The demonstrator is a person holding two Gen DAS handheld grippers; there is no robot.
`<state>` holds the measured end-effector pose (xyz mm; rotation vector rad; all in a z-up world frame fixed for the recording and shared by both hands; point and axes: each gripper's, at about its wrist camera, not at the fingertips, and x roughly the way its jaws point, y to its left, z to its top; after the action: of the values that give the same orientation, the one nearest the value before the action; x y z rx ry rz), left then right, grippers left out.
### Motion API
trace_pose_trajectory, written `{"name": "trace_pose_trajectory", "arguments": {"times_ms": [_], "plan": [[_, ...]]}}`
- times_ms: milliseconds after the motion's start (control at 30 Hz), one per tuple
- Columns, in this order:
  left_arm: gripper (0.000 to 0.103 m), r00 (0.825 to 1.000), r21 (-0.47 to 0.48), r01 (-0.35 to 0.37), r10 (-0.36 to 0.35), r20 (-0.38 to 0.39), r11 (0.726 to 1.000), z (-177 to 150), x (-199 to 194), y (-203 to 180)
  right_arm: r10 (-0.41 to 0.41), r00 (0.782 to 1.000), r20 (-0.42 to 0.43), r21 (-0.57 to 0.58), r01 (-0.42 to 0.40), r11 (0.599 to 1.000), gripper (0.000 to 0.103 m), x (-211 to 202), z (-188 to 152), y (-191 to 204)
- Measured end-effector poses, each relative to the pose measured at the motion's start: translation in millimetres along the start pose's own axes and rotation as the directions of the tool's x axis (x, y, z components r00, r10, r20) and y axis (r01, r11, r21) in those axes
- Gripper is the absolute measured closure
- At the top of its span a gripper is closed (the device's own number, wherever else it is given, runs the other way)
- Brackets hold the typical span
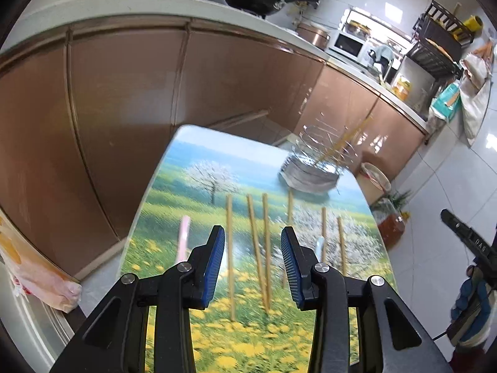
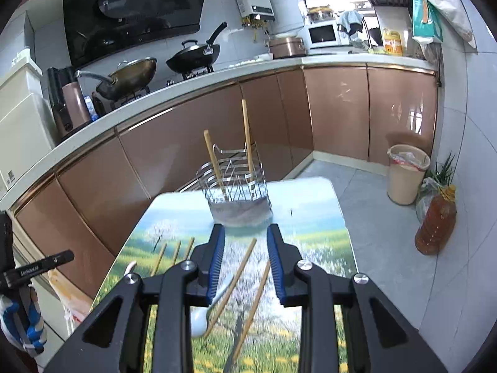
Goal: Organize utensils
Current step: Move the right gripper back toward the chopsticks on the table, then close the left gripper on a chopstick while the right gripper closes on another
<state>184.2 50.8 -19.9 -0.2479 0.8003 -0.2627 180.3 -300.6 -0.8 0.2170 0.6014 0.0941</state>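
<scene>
Several bamboo chopsticks (image 1: 265,248) lie loose on the landscape-print table (image 1: 192,168), with a pink spoon (image 1: 183,236) at their left. A wire utensil holder (image 1: 323,152) stands at the table's far end with chopsticks in it. My left gripper (image 1: 252,261) is open and empty above the loose chopsticks. In the right wrist view my right gripper (image 2: 245,264) is open and empty over two chopsticks (image 2: 236,279) and a white spoon (image 2: 202,317). The holder (image 2: 237,186) holds two upright chopsticks (image 2: 247,136) just beyond.
Brown kitchen cabinets (image 2: 217,130) run behind the table under a white counter with woks (image 2: 192,54). A bin (image 2: 407,174) and an oil bottle (image 2: 436,220) stand on the floor at the right. A bag (image 1: 37,267) hangs at the table's left.
</scene>
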Motion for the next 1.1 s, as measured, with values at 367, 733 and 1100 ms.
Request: {"name": "trace_pose_trajectory", "arguments": {"times_ms": [367, 733, 1100], "plan": [[0.066, 0.969, -0.058, 0.028, -0.041, -0.244, 0.998, 12, 105, -6, -0.008, 0.956, -0.294, 0.017, 0.013, 1.0, 0.076, 101, -30, -20], [0.066, 0.904, -0.066, -0.037, 0.006, -0.428, 0.997, 45, 226, -1, -0.051, 0.867, -0.496, -0.014, 0.05, 0.999, 0.076, 208, -43, -31], [0.066, 0.859, -0.026, -0.103, 0.076, -0.506, 0.994, 48, 276, -5, -0.078, 0.806, -0.586, -0.017, 0.084, 0.996, 0.076, 254, -46, -43]]}}
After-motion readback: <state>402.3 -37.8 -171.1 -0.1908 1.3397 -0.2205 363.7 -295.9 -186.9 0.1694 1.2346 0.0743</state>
